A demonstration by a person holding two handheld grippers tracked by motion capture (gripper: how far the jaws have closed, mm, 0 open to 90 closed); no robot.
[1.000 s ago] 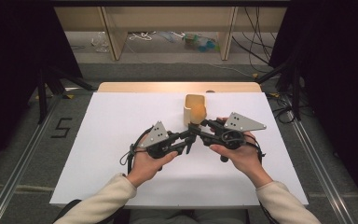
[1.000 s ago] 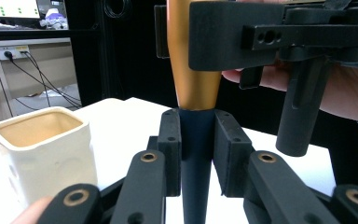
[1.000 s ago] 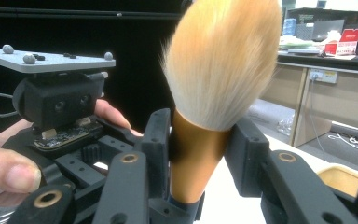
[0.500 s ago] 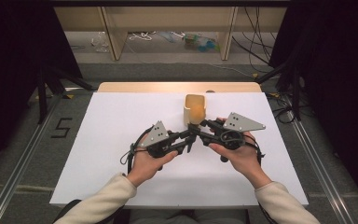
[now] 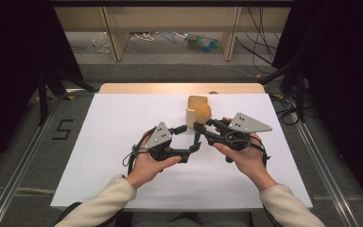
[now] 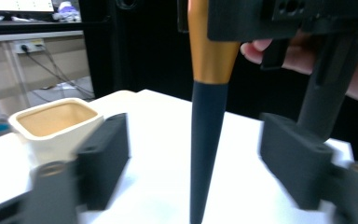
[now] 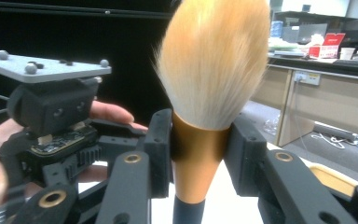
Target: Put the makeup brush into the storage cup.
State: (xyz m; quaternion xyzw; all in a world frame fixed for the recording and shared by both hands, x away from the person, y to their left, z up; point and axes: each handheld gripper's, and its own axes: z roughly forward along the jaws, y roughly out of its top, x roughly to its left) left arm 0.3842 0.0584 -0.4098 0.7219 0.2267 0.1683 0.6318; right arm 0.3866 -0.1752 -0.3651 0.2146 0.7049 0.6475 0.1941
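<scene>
Nearest us, two sleeved forearms come in over the white table point(image 5: 99, 142), each hand carrying a gripper. The left gripper point(image 5: 191, 137) has its jaws just sprung apart; in its own view they stand wide on either side of the brush's dark handle, touching nothing. The brush point(image 7: 213, 84) stands upright between the hands, bristles up, handle pointing down at the table. The right gripper point(image 7: 200, 144) has it: both jaws are pressed tight against the gold ferrule, just under the fluffy tan head. In the high view that head sits right in front of the cup point(image 5: 196, 105). The cup, cream-coloured and open-topped, stands on the table just beyond the grippers, near the far edge.
</scene>
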